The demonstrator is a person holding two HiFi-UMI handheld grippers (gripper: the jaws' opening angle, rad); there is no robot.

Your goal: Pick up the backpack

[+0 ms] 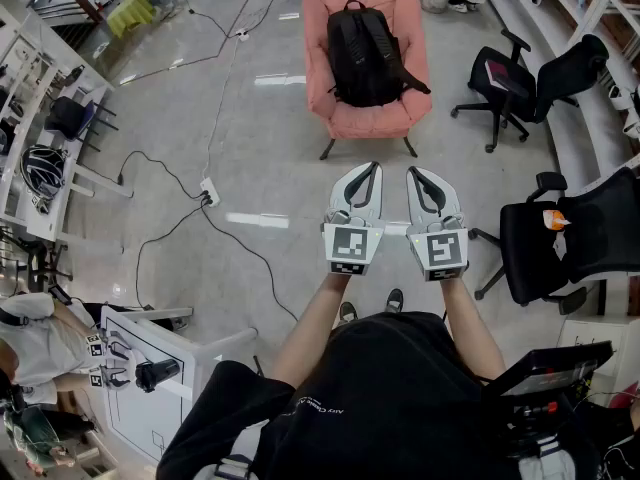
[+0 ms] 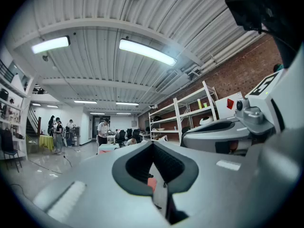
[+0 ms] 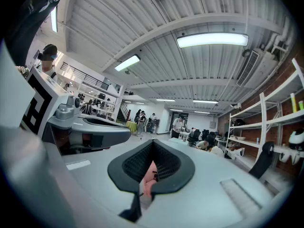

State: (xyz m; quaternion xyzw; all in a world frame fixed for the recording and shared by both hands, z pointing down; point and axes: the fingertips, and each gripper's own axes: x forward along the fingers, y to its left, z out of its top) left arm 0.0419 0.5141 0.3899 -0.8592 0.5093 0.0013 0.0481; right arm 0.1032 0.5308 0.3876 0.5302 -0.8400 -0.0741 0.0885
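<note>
A black backpack [image 1: 365, 53] stands upright on the seat of a pink armchair [image 1: 366, 118] at the far middle of the head view. My left gripper [image 1: 374, 168] and right gripper [image 1: 411, 173] are held level, side by side, well short of the chair and pointing toward it. Both are shut with nothing between the jaws. In the left gripper view the closed left gripper [image 2: 153, 144] fills the lower frame, and a sliver of the pink armchair [image 2: 151, 182] shows through the gap. The right gripper [image 3: 153, 142] looks the same, with pink armchair [image 3: 149, 175] behind it.
Two black office chairs [image 1: 520, 80] [image 1: 575, 248] stand to the right of the path. A power strip [image 1: 209, 191] and cables lie on the floor to the left. A desk [image 1: 45, 158] lines the left wall; a white cart [image 1: 150, 373] is near-left. Several people stand in the far room.
</note>
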